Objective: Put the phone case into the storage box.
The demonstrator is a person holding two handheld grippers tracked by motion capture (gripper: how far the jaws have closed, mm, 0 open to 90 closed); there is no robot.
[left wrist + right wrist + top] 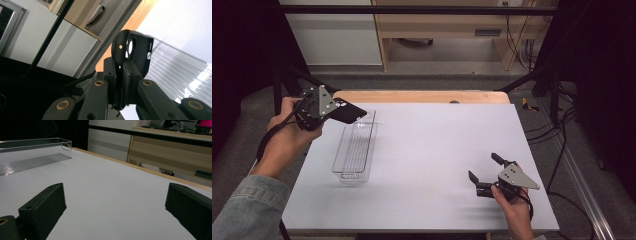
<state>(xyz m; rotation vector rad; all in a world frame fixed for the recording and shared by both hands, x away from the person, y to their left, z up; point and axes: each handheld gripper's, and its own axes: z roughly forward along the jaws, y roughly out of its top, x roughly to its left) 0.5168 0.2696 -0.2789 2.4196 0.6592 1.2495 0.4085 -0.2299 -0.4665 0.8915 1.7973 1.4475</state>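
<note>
Pinching the phone case (136,50) by its thin edge in my left gripper (121,75) — one wobble drops it beside the clear tray (354,150) below; right gripper (484,172) gapes empty.

We see a lab-like workroom: beyond the jaws stand a black metal frame (412,10), plywood cabinets (437,30), and tangled cables (519,45).
</note>
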